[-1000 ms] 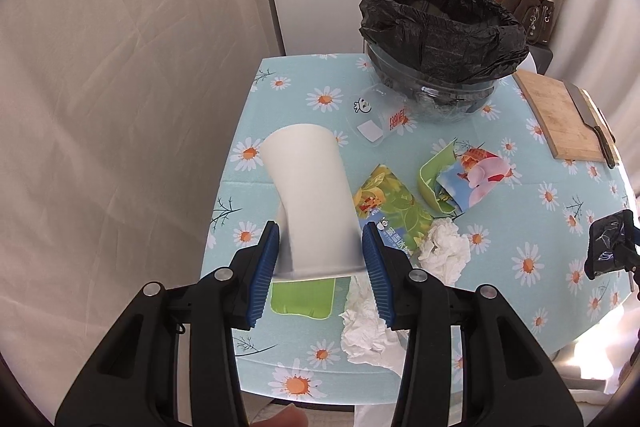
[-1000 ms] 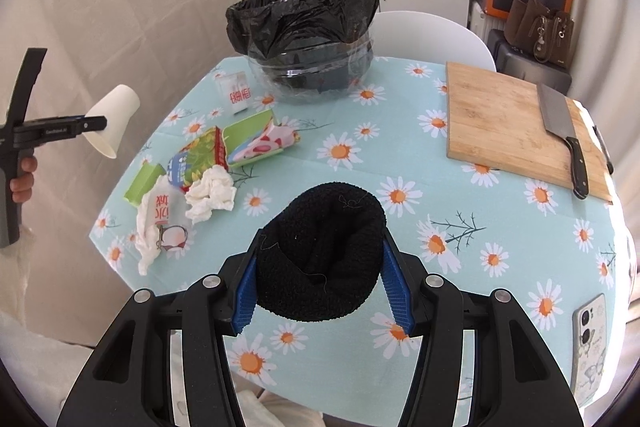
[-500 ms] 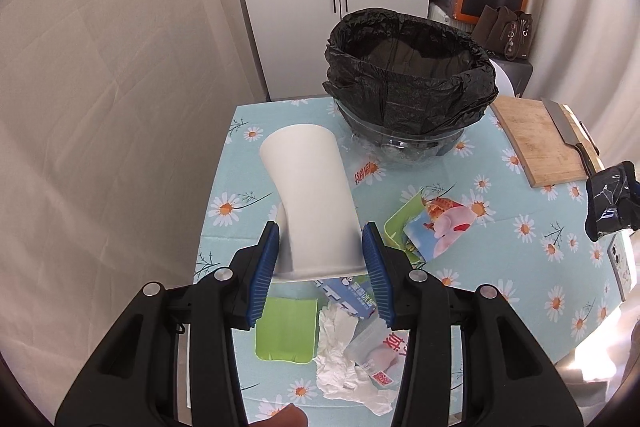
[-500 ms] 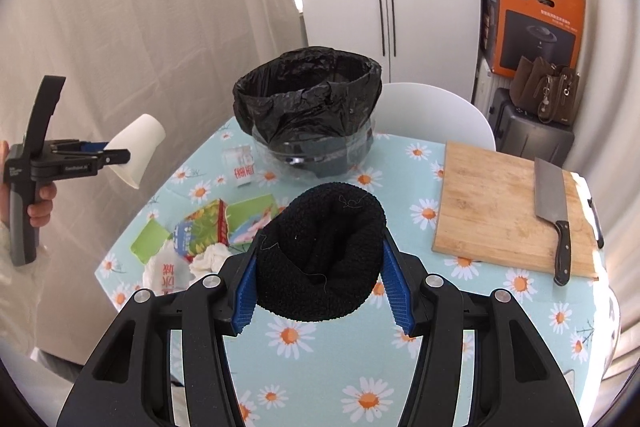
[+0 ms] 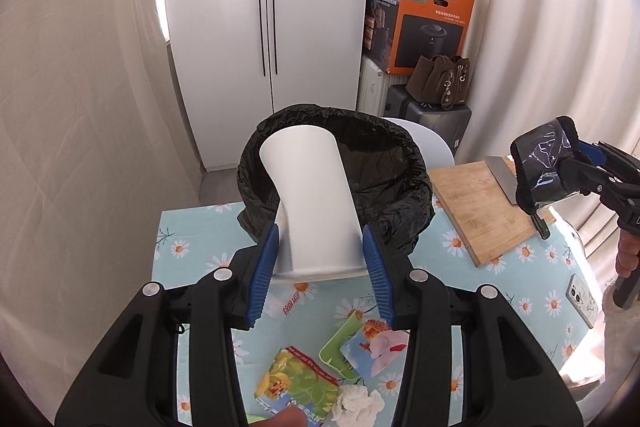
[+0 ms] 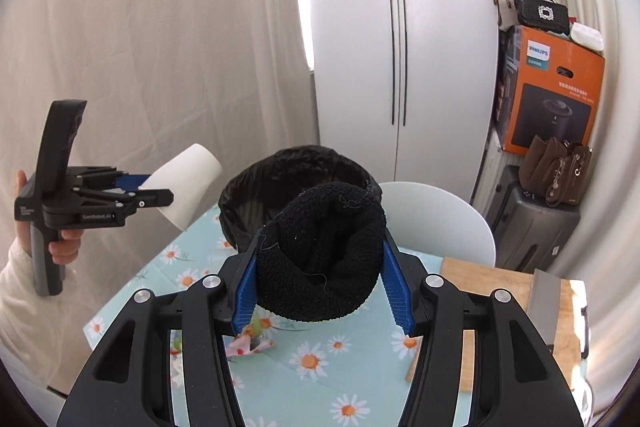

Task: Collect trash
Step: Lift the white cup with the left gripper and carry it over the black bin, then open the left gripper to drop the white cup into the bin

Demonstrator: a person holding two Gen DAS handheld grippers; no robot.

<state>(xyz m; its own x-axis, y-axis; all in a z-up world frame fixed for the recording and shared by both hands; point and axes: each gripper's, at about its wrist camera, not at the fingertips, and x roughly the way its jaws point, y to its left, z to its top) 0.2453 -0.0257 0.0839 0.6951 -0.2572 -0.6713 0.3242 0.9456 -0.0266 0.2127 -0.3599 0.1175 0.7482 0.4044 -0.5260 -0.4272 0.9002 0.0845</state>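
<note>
Fingers of the left gripper (image 5: 320, 261) clamped a white paper cup (image 5: 310, 199) before the black-lined bin (image 5: 404, 183); the right gripper (image 6: 320, 287) clamped a black knitted bundle (image 6: 320, 251). An orange box (image 5: 428, 23) read "PHILIPS".

one cup (image 5: 310, 199), one bin (image 5: 404, 187), two grippers (image 5: 320, 275)

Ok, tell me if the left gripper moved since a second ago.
Yes. In the right wrist view, the left gripper, clamping the cup, has come up and closer to the bin.
</note>
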